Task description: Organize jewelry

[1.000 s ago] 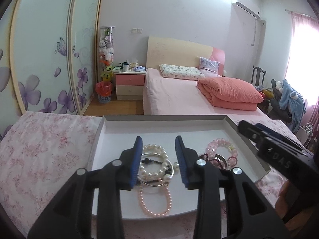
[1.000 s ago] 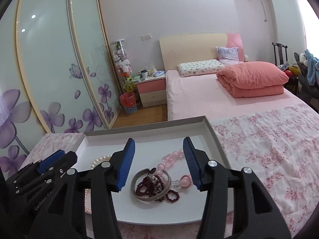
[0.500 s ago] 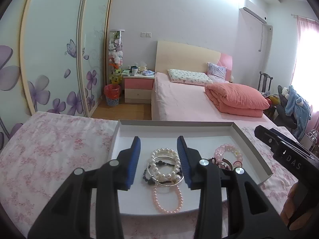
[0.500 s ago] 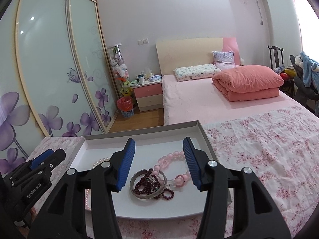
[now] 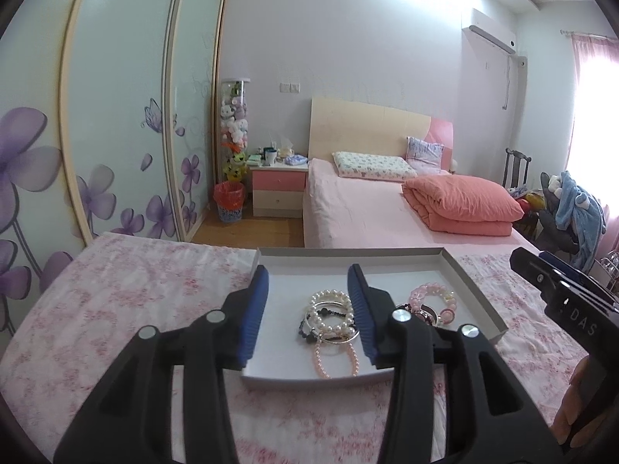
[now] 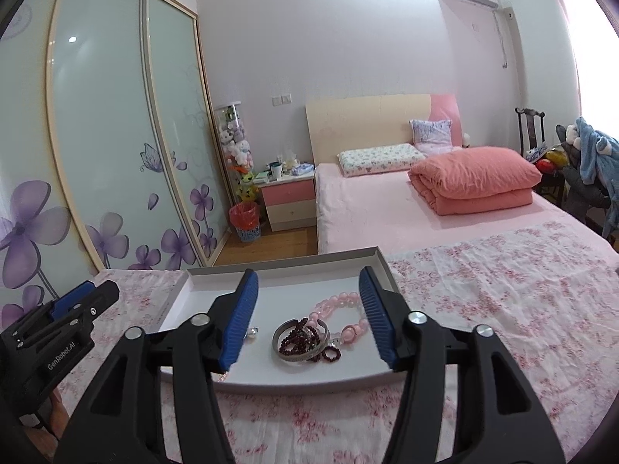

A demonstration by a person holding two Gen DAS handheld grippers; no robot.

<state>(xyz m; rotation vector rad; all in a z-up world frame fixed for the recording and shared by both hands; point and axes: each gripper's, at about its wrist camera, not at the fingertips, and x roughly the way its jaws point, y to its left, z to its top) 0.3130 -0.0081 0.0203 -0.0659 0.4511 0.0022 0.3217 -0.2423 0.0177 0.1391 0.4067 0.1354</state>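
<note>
Pink fills the bedroom: a bed (image 5: pixel 359 212) with a folded coral quilt (image 5: pixel 460 203), a nightstand (image 5: pixel 277 189), and sliding wardrobe doors (image 5: pixel 116 116) painted with purple flowers. Nearer the cameras, a flowered cloth (image 5: pixel 127 301) covers the surface that carries a shallow white tray (image 5: pixel 479 290) holding the jewelry.

From the left wrist, the left tongs (image 5: pixel 307 311) hover above the tray with their jaws opening and nothing between the blue pads; framed in the gap lies a heap of pearl bracelets (image 5: pixel 330 315) tangled with a dark bead strand, and a pink pearl bracelet (image 5: pixel 334 359) just in front of it. Further right in the tray lies a pink bead bracelet (image 5: pixel 431 295), partly hidden by the right-hand finger. The right tongs' black body shows at the right edge.

The right wrist view shows what that finger hides: a silver bangle (image 6: pixel 300 342) wound with dark red beads, touching the pink bead bracelet (image 6: pixel 340 307). The right tongs (image 6: pixel 307 311) are also opening and empty. Here the pearl heap is mostly hidden behind the left-hand finger, and the left tongs (image 6: pixel 83 295) sit at the left edge.
</note>
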